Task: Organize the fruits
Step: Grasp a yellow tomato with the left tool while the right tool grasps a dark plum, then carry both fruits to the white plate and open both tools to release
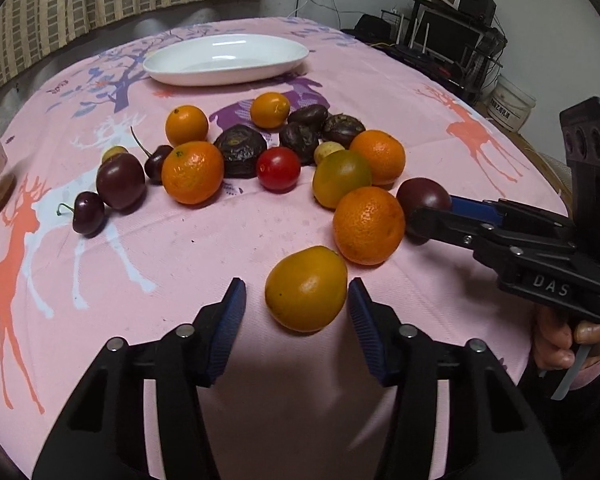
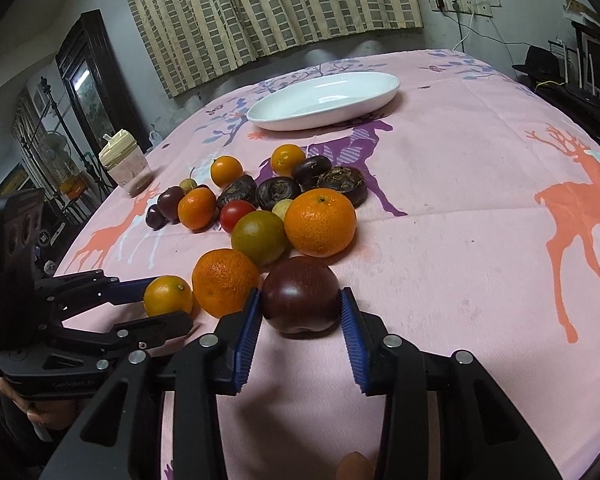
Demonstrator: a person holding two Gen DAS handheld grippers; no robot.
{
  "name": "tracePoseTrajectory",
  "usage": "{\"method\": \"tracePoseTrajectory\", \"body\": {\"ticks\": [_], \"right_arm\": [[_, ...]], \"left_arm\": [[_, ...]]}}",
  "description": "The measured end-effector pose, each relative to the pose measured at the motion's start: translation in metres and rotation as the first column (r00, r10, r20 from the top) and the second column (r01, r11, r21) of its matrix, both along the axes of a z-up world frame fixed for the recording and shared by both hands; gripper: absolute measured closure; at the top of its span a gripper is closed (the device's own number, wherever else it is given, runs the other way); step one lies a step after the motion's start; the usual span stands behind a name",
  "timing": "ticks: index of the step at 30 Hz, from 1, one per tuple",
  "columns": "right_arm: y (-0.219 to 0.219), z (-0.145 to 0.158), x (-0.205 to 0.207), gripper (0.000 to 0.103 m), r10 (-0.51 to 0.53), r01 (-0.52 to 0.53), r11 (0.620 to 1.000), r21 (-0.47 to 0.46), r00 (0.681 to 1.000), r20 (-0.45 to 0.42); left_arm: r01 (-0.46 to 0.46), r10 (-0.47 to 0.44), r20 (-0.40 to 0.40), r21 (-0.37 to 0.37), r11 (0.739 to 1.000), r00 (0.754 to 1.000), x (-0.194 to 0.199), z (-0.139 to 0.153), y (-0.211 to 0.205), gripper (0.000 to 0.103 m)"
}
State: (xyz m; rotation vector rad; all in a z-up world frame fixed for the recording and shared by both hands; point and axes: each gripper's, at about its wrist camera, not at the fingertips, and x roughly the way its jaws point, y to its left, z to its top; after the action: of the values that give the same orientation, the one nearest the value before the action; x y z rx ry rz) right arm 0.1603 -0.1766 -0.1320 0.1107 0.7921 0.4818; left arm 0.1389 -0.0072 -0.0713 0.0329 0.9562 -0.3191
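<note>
Several fruits lie in a cluster on the pink tablecloth: oranges, cherries, dark plums, a red tomato and dark water chestnuts. My left gripper is open around a yellow-orange fruit, whose right side touches the right pad; it also shows in the right wrist view. My right gripper has both pads against a dark red plum that rests on the cloth; the plum also shows in the left wrist view. A white oval plate stands at the far side.
A large orange lies between the two gripped fruits. A lidded plastic cup stands near the left table edge. Curtains hang behind the table; shelves with electronics stand to the right.
</note>
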Motion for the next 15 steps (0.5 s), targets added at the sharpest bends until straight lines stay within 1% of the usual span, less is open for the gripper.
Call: {"method": "tracePoseTrajectory", "body": {"ticks": [2, 4, 5, 7, 10, 12, 15], "right_arm": [[-0.001, 0.0, 0.0, 0.063, 0.001, -0.001, 1.0, 0.0, 1.0, 0.001], [0.0, 0.0, -0.001, 0.063, 0.002, -0.002, 1.0, -0.005, 1.0, 0.005], [0.0, 0.0, -0.001, 0.063, 0.003, -0.003, 1.0, -0.008, 1.0, 0.006], [0.001, 0.0, -0.002, 0.063, 0.006, -0.006, 1.0, -0.015, 1.0, 0.008], [-0.002, 0.003, -0.002, 0.064, 0.007, -0.007, 1.0, -0.004, 1.0, 0.004], [-0.005, 0.012, -0.001, 0.064, 0.015, -0.016, 1.0, 0.017, 1.0, 0.014], [-0.005, 0.037, 0.013, 0.063, 0.018, -0.02, 0.999, 0.031, 0.998, 0.064]], "left_arm": [[0.003, -0.003, 0.003, 0.011, 1.0, 1.0, 0.001, -0.001, -0.001, 0.055], [0.014, -0.014, 0.004, 0.012, 1.0, 1.0, 0.003, -0.001, -0.002, 0.064], [0.021, -0.021, 0.002, 0.008, 1.0, 1.0, 0.003, -0.001, -0.003, 0.065], [0.025, -0.025, 0.004, 0.01, 1.0, 1.0, 0.002, -0.001, -0.003, 0.065], [0.027, -0.028, -0.004, -0.018, 0.999, 1.0, 0.001, 0.001, 0.002, 0.066], [0.025, -0.025, 0.006, -0.057, 0.998, 1.0, 0.004, 0.011, 0.011, 0.066], [0.012, -0.007, 0.058, -0.074, 0.997, 0.998, 0.019, 0.034, 0.022, 0.066]]}}
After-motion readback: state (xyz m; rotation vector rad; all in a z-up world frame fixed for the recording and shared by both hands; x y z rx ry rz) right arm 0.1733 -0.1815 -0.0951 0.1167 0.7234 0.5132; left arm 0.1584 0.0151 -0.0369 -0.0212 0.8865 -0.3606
